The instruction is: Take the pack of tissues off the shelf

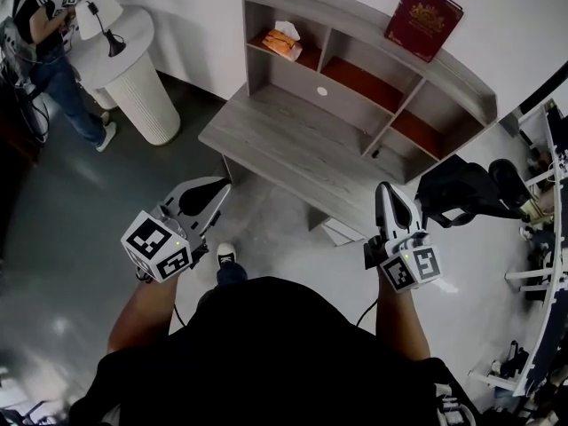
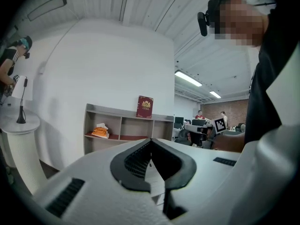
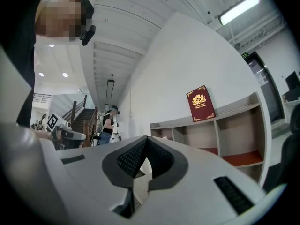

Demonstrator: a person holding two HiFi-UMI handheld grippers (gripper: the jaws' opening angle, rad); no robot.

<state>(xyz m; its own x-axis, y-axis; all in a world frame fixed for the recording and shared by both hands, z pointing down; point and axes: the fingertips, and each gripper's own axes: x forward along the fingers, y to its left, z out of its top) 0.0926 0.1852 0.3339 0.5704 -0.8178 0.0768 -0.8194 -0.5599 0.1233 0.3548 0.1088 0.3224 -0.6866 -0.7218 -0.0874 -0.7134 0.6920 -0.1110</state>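
Head view: the person is standing back from the desk, holding both tools out level. The left gripper [image 1: 213, 193] and the right gripper [image 1: 389, 198] are each pointing toward the shelf [image 1: 373, 27]. Both are hanging short of the desk top [image 1: 284, 140]. The pack of tissues [image 1: 284, 41] is sitting in the shelf's end compartment, well ahead of the left jaws and a little to their far side. A red book [image 1: 423, 7] is leaning on the shelf's top board, ahead of the right jaws.

Left gripper view: the jaws are lying together, tips meeting, with nothing between them. The orange pack [image 2: 100, 131] is showing far beyond the tips and off to their left, in the leftmost bay of the shelf [image 2: 126, 112]. It is well apart from any pad.

Right gripper view: these jaws are pressed together too, and they are empty. The book [image 3: 200, 103] is standing above and to the right of the tips. I cannot make out the pack here; the jaw body is covering that end of the shelf.

To me this is looking like the approach, with the reach not yet made. The left tool seems the better placed. Its jaws will need parting before it goes forward over the desk top and into that bay. Then it must close on the pack's soft sides without crushing them.
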